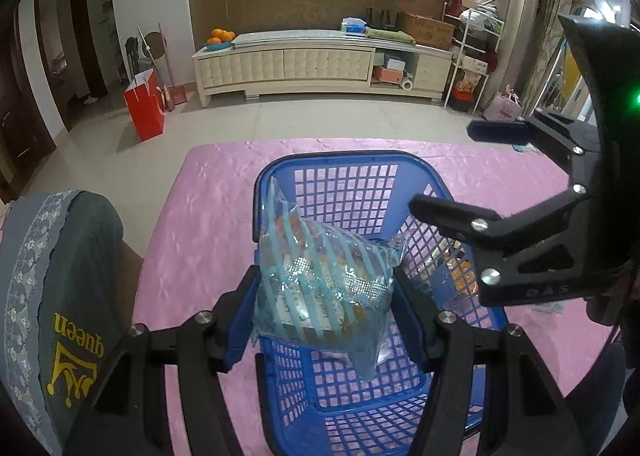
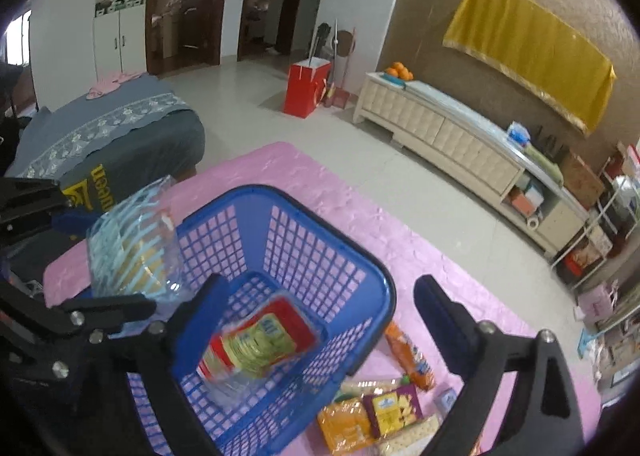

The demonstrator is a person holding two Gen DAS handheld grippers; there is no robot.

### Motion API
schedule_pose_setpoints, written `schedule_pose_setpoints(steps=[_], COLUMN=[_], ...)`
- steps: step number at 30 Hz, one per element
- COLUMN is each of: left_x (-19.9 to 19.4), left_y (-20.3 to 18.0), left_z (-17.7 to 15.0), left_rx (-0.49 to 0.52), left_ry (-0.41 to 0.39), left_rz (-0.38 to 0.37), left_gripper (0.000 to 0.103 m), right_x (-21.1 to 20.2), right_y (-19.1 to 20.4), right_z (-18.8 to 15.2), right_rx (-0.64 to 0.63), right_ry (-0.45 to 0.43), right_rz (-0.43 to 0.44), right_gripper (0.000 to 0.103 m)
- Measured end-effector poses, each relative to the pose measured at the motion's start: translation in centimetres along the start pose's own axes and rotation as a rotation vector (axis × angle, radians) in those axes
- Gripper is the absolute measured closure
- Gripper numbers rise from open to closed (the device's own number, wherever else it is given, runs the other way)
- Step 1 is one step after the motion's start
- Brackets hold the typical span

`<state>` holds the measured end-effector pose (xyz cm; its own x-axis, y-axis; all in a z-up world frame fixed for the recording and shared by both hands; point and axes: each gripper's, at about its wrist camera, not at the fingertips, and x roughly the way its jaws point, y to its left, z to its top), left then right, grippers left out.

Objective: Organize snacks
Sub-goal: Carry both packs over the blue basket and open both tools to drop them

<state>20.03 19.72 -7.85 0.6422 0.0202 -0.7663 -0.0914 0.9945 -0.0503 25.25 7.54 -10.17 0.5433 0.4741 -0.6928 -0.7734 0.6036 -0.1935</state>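
— Was there any word you could read?
— Yes! The grey cover (image 1: 76, 288) on the seat said "queen" in yellow letters, under a little yellow crown.
— And the snack packs?
— Their words were too blurry.

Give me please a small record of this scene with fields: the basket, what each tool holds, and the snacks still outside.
basket: blue basket on pink cloth
left tool: shut on striped clear snack bag, above the basket
right tool: open, nothing between the pads
inside basket: red and yellow packet, blurred
outside basket: orange packet, purple box, and other packs beside it on the cloth
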Motion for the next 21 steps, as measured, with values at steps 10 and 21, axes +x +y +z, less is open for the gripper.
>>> schedule_pose_setpoints(steps=[10, 21], left_x=[0.4, 2.7], left_y=[-1.7, -2.0], left_z=[0.1, 1.2], left_rx=[0.029, 0.011], left_ry=[0.001, 0.028], left_rz=[-0.028, -0.050], left_gripper=[0.043, 0.039], right_x=[-1.3, -1.8], right_y=[-1.7, -3.9], right_z=[-1.7, -3.1], right_rx=[0.099, 0.173], right_ry=[0.047, 0.034], right_rz=[-0.015, -0.016], right_gripper=[0.007, 0.007])
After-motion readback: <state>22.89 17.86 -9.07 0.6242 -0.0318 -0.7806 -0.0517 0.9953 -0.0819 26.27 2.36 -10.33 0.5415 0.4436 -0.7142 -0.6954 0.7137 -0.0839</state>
